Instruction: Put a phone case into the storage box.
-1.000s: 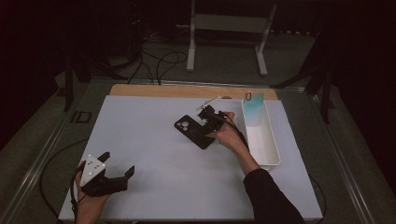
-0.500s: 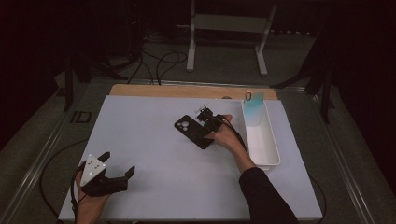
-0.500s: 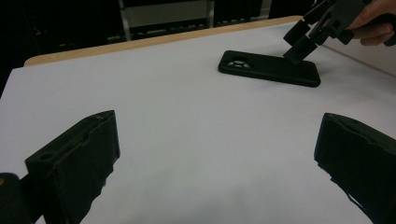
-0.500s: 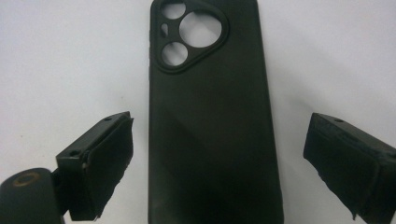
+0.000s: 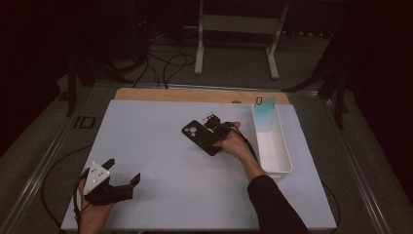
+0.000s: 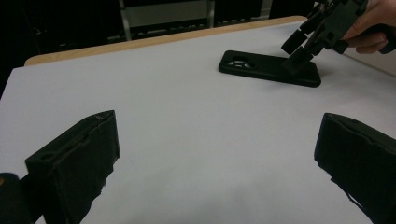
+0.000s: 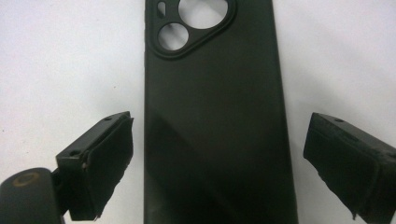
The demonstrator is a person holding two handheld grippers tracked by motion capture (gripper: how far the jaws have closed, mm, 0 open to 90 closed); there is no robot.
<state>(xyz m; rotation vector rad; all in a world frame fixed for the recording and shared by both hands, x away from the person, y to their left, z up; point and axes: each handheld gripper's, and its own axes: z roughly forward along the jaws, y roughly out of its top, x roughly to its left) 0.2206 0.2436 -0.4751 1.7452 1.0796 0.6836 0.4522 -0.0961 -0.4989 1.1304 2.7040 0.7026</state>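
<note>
On the worktop (image 5: 160,146) (white, with a white tray (image 5: 272,146) at its right) our phone case (image 7: 215,116) lies face down at the middle. Our right gripper (image 7: 215,172) straddles it, fingers spread; our left gripper (image 5: 117,187) waits near the front-left corner, fingers spread.

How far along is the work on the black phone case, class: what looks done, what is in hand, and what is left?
Done: the right hand-held gripper has been brought over the phone case, jaws open on either side of it. In hand: the approach; the case lies flat on the white mat, not yet gripped. Left: closing on it and moving it, perhaps toward the white tray. The left hand-held gripper waits open near the mat's front corner.
</note>
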